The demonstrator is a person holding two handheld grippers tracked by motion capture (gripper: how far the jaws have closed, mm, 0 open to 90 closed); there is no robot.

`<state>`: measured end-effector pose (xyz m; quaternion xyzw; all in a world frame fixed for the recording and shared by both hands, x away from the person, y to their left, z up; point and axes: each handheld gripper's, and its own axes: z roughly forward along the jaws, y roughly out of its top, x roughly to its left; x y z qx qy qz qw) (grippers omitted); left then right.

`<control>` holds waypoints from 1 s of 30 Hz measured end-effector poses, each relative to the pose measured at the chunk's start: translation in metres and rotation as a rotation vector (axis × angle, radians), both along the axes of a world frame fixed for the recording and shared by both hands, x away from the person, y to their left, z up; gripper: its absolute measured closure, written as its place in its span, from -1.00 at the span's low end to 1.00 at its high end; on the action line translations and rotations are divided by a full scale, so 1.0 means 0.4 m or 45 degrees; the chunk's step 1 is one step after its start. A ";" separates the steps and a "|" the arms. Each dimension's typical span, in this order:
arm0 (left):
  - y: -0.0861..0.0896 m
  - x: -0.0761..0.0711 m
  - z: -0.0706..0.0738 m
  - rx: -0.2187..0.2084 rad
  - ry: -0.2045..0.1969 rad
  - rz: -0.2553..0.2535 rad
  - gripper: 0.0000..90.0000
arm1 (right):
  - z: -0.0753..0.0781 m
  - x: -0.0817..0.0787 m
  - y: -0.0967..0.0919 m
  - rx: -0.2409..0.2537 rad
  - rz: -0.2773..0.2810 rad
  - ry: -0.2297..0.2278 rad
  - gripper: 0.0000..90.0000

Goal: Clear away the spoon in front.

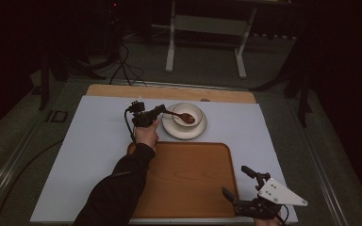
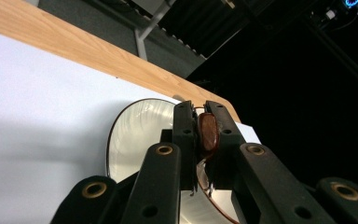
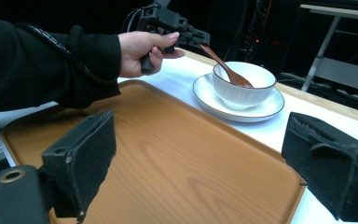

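Note:
A brown wooden spoon lies with its head in a white bowl, and the bowl stands on a white plate at the back of the white mat. My left gripper is shut on the spoon's handle, just left of the bowl. From the right gripper view I see the spoon slanting from that gripper down into the bowl. My right gripper stands open at the tray's near right corner, nothing between its pads.
A wooden tray lies in front of the plate, bare. The white mat covers a wooden table whose far edge shows behind the plate. Table legs and cables stand on the floor beyond.

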<state>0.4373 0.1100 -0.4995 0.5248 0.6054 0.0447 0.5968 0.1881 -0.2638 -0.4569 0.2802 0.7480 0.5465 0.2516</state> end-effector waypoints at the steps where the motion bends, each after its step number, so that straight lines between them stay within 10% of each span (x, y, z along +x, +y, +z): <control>1: 0.000 0.000 0.007 0.006 -0.009 -0.007 0.84 | 0.000 0.000 0.000 0.000 -0.001 -0.001 -0.78; 30: 0.077 -0.087 0.270 0.183 -0.157 -0.267 0.85 | 0.002 -0.001 0.004 -0.004 -0.006 -0.007 -0.78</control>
